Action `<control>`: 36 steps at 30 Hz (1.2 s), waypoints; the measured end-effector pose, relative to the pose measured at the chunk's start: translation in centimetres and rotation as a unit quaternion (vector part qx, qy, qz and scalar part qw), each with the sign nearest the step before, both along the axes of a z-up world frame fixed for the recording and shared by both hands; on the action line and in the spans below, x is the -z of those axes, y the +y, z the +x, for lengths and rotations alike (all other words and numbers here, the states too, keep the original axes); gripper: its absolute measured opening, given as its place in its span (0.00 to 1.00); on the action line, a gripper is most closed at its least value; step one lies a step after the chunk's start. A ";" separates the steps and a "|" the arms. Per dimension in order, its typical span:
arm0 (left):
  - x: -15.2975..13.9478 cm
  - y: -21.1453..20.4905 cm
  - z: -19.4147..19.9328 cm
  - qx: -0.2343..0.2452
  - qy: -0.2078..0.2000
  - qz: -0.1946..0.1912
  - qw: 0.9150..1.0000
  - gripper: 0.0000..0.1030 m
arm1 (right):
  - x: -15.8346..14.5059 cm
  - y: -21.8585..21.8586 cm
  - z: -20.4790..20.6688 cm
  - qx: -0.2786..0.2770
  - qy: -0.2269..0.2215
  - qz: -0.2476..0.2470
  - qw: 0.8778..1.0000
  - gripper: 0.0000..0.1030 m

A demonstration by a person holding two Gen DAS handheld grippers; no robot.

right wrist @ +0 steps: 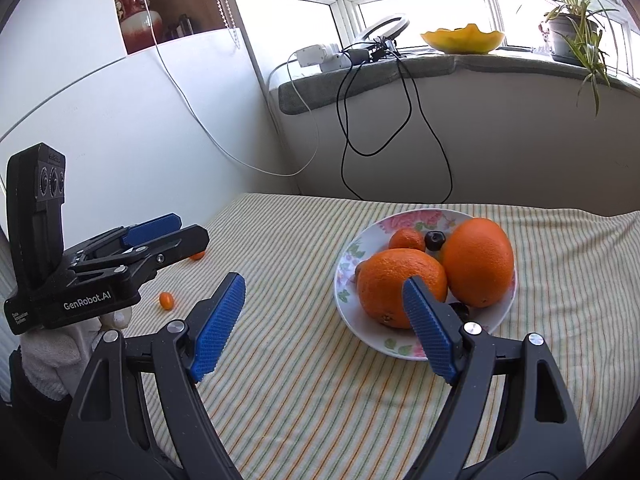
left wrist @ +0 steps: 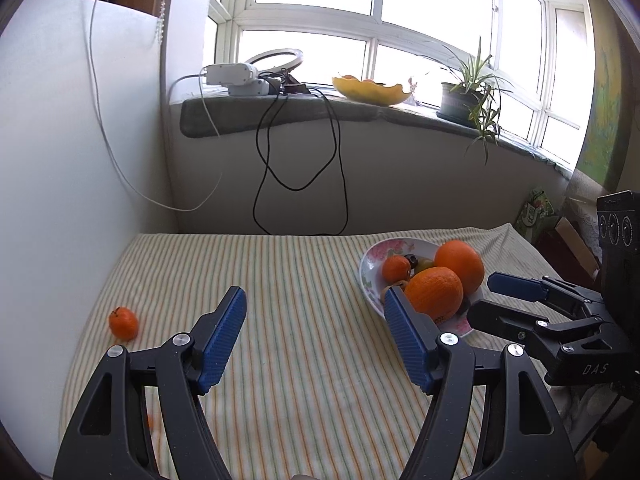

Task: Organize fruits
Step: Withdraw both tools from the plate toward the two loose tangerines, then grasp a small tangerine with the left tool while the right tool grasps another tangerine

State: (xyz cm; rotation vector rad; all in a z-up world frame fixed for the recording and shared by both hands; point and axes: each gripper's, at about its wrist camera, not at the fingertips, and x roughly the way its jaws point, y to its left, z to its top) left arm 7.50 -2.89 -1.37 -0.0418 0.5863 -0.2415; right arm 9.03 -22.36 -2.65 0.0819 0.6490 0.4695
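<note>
Left wrist view: our left gripper (left wrist: 314,312), jaws wide and empty, sits nearer the stray tangerine (left wrist: 123,322) lying leftward; our right gripper (right wrist: 324,300), likewise empty, faces the plate (right wrist: 348,264).

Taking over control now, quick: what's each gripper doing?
Left gripper: open, holding nothing, over the striped cloth.
Right gripper: open, holding nothing, just short of the fruit plate.
</note>
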 end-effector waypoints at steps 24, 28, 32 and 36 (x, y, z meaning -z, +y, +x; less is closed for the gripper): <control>5.0 9.9 -4.4 -0.104 0.054 -0.029 0.993 0.69 | 0.4 9.7 4.4 -0.104 0.025 -0.028 0.994 0.81; 6.0 10.8 -4.4 -0.112 0.063 -0.039 0.991 0.69 | 1.0 11.9 5.1 -0.125 0.032 -0.029 0.991 0.81; 7.2 11.7 -4.2 -0.116 0.074 -0.049 0.989 0.68 | 1.4 14.3 6.1 -0.149 0.039 -0.031 0.988 0.77; 8.0 12.3 -3.8 -0.116 0.081 -0.060 0.988 0.60 | 1.8 16.7 6.8 -0.166 0.040 -0.040 0.984 0.73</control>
